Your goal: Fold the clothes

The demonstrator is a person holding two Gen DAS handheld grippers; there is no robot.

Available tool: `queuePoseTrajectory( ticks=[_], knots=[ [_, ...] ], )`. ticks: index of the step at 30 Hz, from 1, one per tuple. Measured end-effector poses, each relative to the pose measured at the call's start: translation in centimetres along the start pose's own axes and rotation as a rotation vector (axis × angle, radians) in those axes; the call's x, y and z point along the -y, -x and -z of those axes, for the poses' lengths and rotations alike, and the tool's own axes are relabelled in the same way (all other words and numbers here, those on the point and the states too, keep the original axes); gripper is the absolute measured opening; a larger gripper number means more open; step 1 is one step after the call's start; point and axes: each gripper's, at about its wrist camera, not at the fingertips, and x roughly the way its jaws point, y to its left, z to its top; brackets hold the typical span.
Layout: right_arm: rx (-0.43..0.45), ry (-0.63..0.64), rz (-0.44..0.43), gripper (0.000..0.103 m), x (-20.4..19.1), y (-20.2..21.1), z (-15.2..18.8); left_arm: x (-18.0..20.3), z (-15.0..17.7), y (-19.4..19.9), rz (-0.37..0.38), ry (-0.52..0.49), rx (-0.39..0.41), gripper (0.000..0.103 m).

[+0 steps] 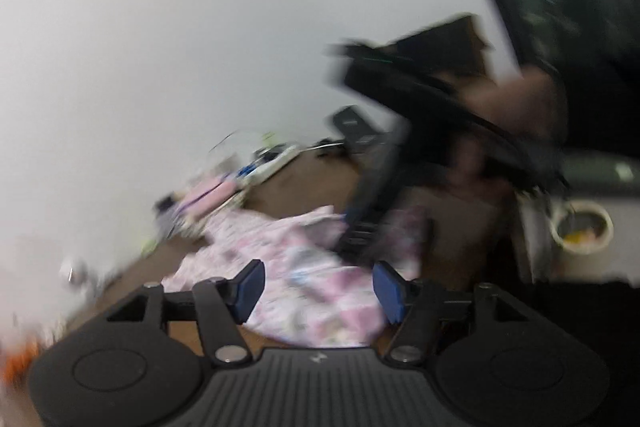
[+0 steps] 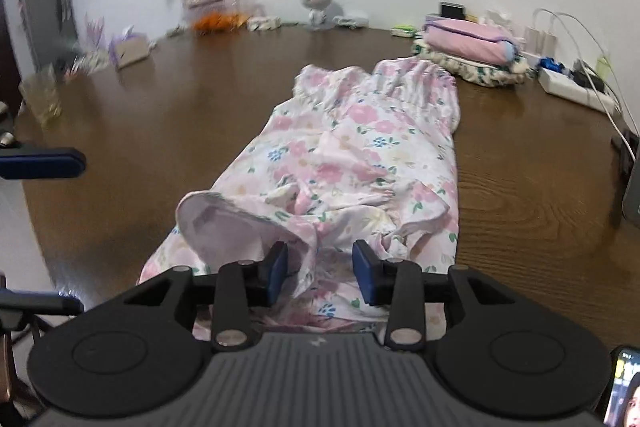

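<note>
A: Where is the garment [image 2: 352, 155]?

B: It lies on the brown table [image 2: 520, 187], a long floral strip running away from the right gripper [image 2: 320, 273] toward a stack of folded clothes [image 2: 472, 55] at the far edge. The near end is bunched, with one corner turned back to show its pale underside.

A: State of the tools?

B: Right gripper: jaws partly apart, with a ridge of the near hem between them. The pads do not visibly press on it, so I read this as not yet clamped. Left gripper [image 1: 318, 291]: jaws apart, nothing between them. That view is badly smeared; the garment shows only ahead of the pads.

A: Handling properties?

B: Judged from the drape and wrinkles: thin, light, fully limp. It likely will not hold a shape, sags between two grip points and tends to drag on the wood rather than slide cleanly. Not fragile. A single layer may slip from a loose pinch.

A: Recommended grip points?

B: The two near corners of the hem, one per gripper. Take the doubled edge, not the loose flap. Lift both ends level so that the fold line stays straight.
</note>
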Motion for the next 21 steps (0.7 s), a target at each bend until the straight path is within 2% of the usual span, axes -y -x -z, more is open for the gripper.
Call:
queuePoseTrajectory(
  ticks=[6, 10, 12, 13, 14, 15, 16, 18, 19, 20, 21],
  knots=[
    [-0.066, 0.029, -0.036, 0.038, -1.5, 0.7, -0.2, 5.2, 2.6, -1.2, 0.070, -0.354, -0.047, 0.061],
    [-0.063, 0.012, -0.093, 0.038, -2.7, 2.8, 1.5, 5.7, 3.6, -1.2, 0.043, -0.432, -0.052, 0.060],
    [-0.069, -0.013, -0.125, 0.038, -3.1, 3.9, 2.3, 6.0, 4.1, -1.2, 0.030, -0.469, -0.056, 0.054],
    [-0.077, -0.014, -0.141, 0.038, -3.4, 4.4, 2.7, 5.7, 4.1, -1.4, 0.040, -0.459, -0.069, 0.041],
    [-0.084, -0.007, -0.162, 0.042, -3.6, 4.8, 2.9, 5.3, 4.1, -1.5, 0.050, -0.442, -0.083, 0.032],
    [-0.084, -0.002, -0.194, 0.047, -3.6, 5.4, 3.3, 5.0, 4.0, -1.6, 0.062, -0.424, -0.096, 0.031],
    [-0.070, 0.001, -0.221, 0.056, -3.2, 6.2, 3.7, 4.4, 3.8, -1.6, 0.081, -0.399, -0.100, 0.029],
    [0.014, 0.062, -0.255, 0.065, -2.1, 8.4, 4.7, 3.2, 3.3, -1.5, 0.120, -0.338, -0.116, 0.026],
    [0.077, 0.123, -0.273, 0.076, -1.9, 9.7, 5.5, 2.5, 2.9, -1.6, 0.145, -0.293, -0.127, 0.025],
    [0.145, 0.192, -0.291, 0.093, -1.9, 11.1, 6.4, 1.7, 2.6, -1.6, 0.169, -0.249, -0.138, 0.025],
    [0.192, 0.273, -0.300, 0.101, -2.2, 12.0, 7.3, 1.1, 2.5, -1.8, 0.192, -0.216, -0.144, 0.024]
  ],
)
